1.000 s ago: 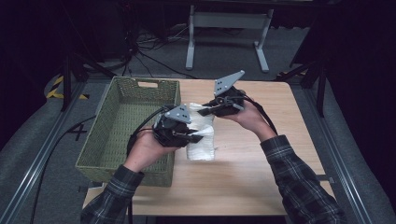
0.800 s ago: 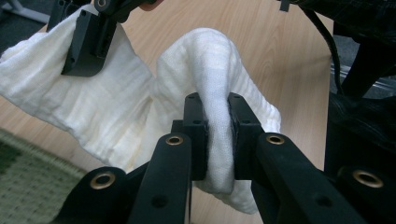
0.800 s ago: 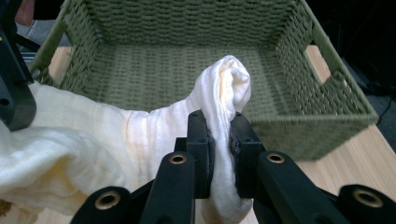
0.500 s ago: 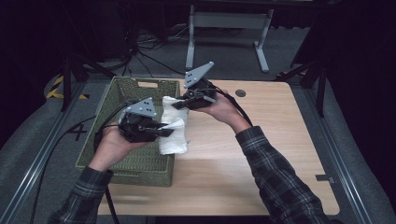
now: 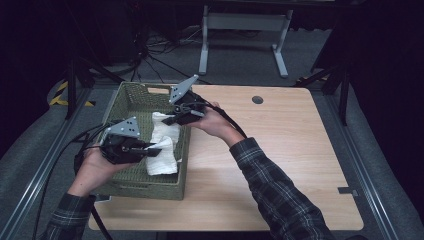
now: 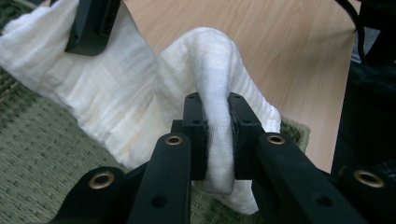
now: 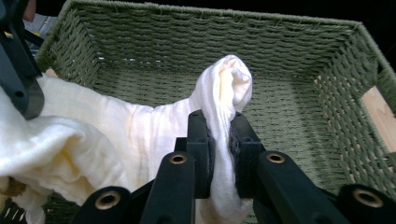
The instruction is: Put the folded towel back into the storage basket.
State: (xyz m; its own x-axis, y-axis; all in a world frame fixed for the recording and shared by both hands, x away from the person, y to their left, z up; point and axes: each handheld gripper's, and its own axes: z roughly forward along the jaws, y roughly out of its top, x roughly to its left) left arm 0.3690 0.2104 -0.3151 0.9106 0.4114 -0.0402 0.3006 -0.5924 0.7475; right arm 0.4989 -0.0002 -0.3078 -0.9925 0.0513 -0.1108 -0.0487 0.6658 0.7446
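Folded white gauzy cotton cloth (image 5: 163, 150) sags over the green woven basket (image 5: 131, 101), soft and light we judge | left claw (image 6: 217, 122) and right claw (image 7: 220, 140) each clamped on a bunched edge, our best hold | light wooden worktop (image 5: 280, 150) alongside.

Soft crinkled white cloth (image 6: 121, 93), rough woven green basket (image 7: 299, 60), smooth matt wooden table (image 5: 280, 150)
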